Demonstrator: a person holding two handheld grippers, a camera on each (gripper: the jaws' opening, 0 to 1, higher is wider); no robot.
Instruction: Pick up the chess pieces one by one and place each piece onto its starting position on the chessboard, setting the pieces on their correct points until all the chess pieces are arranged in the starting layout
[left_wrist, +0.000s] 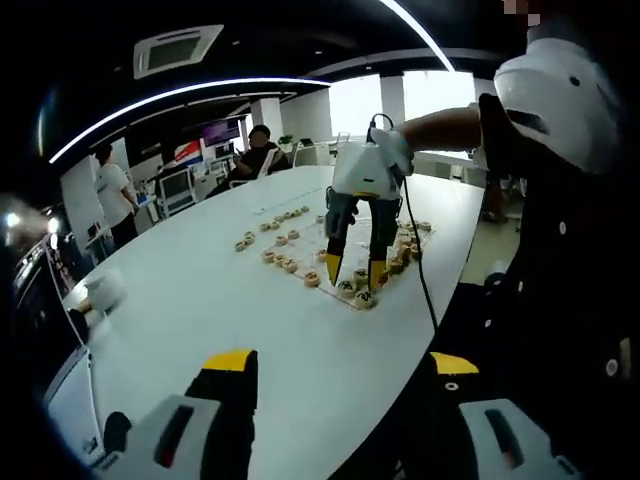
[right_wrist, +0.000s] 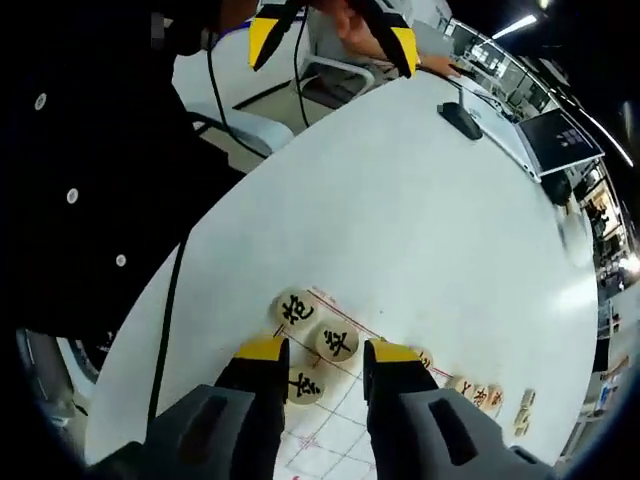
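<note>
Two yellow tips of your right gripper (right_wrist: 322, 350) sit apart, one round chess piece (right_wrist: 304, 386) between them, two more pieces (right_wrist: 297, 309) just beyond on the chessboard (right_wrist: 335, 425). Your left gripper (left_wrist: 340, 362) hangs spread wide over the white table (left_wrist: 220, 290), holding nothing.

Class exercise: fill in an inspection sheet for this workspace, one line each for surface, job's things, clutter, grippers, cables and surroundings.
Surface: white table, long and rounded.
Job's things: chessboard near the table edge; round chess pieces scattered loosely on and beside it.
Clutter: small dark device on the table; laptop beyond it.
Grippers: right gripper open, tips straddling a piece on the board; left gripper open, hovering empty over bare table.
Cables: black cable hanging from the right gripper.
Surroundings: office with ceiling lights, bright windows, two people at the far end.
</note>
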